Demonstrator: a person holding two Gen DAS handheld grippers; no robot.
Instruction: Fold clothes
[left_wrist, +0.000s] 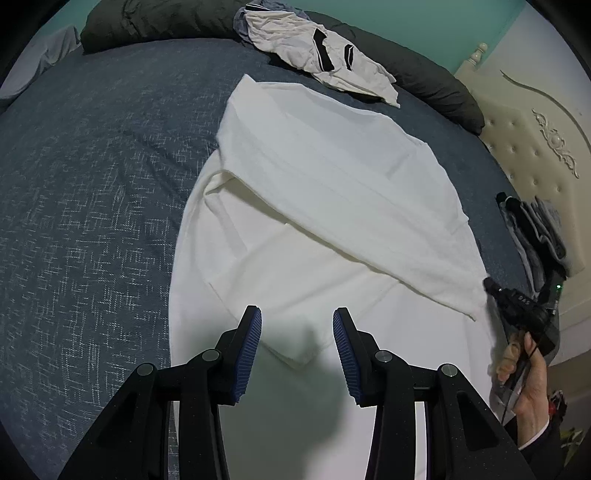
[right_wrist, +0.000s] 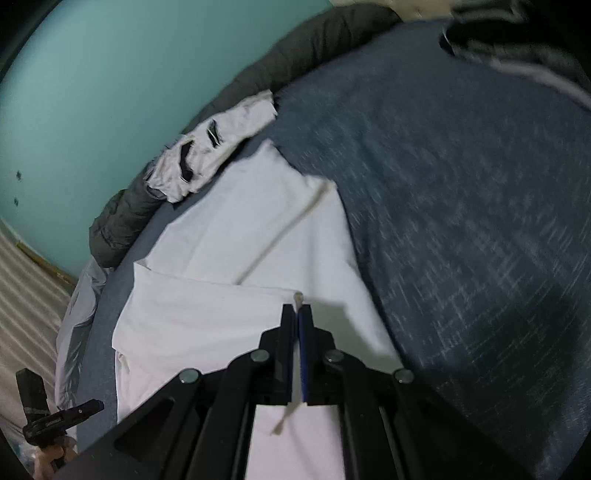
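Observation:
A large white garment (left_wrist: 332, 206) lies spread on the blue bedspread (left_wrist: 92, 184), with one side folded over diagonally. My left gripper (left_wrist: 297, 328) hovers open just above its near part, nothing between the blue pads. The right gripper (left_wrist: 491, 286) shows at the right edge of that view, held by a hand (left_wrist: 524, 376) at the corner of the folded flap. In the right wrist view my right gripper (right_wrist: 297, 314) is shut on an edge of the white garment (right_wrist: 236, 229), with cloth poking out past the tips.
A crumpled white garment with black stripes (left_wrist: 332, 62) lies at the far side against a dark grey rolled duvet (left_wrist: 424, 81). Dark and grey clothes (left_wrist: 535, 232) are piled by the cream tufted headboard (left_wrist: 528, 147). A teal wall (right_wrist: 92, 92) lies beyond.

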